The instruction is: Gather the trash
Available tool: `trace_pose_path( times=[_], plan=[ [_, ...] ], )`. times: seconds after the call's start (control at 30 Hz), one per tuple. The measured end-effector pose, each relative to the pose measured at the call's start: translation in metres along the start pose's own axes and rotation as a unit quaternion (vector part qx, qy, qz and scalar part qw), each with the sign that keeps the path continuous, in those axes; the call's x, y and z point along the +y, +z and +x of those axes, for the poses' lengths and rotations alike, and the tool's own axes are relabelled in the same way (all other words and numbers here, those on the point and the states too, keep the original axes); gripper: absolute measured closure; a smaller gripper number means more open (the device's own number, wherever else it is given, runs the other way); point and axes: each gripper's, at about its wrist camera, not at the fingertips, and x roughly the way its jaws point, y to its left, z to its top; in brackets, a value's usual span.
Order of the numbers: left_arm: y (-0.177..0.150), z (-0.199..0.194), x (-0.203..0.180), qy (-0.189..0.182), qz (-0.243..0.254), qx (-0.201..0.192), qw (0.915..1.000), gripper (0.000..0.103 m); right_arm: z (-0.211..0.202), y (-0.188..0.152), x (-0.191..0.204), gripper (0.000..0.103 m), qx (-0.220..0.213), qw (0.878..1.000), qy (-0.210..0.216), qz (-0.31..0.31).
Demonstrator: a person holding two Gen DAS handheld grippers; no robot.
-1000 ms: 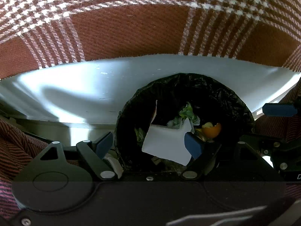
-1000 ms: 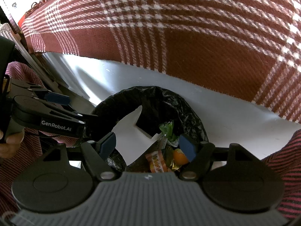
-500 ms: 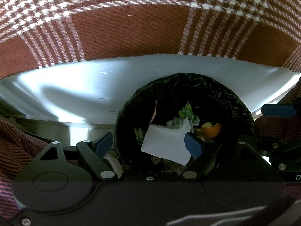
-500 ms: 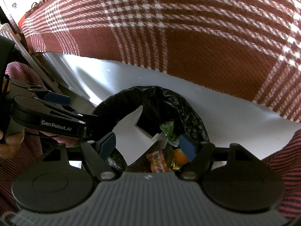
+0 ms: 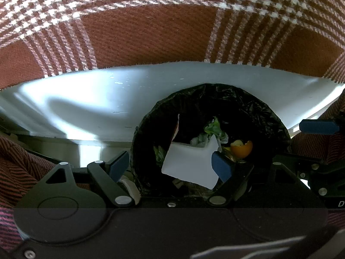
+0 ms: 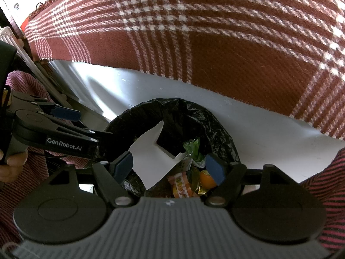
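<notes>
Blanket (image 5: 151, 28), brown-and-white plaid, across upper view. Floor (image 5: 90, 99), pale grey, beneath it. Bin (image 5: 215, 99), round, black-lined, on floor below both tools. Inside: white card (image 5: 187, 164), green wrappers (image 6: 193, 149), orange peel (image 5: 241, 149), orange packet (image 6: 180, 184). Left tool (image 5: 170, 165) spread, empty. Right tool (image 6: 170, 166) spread, empty.

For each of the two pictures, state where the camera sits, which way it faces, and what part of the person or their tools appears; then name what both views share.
Left wrist: on the left gripper, tilted down into the black-lined bin; the right gripper's blue pad enters at right.
Right wrist: on the right gripper, tilted down at the same bin; the left gripper and a hand show at left.
Shared: bin, white card, orange peel, plaid cloth.
</notes>
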Motion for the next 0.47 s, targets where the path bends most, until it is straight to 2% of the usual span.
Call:
trace_pose_path(
  times=[0.47],
  plan=[
    [-0.001,-0.0009,0.0035,-0.006,-0.004,-0.001,1.0,0.02,-0.0001,0.0003,0.0,0.02,0.0,1.0,0.0,0.0]
  ],
)
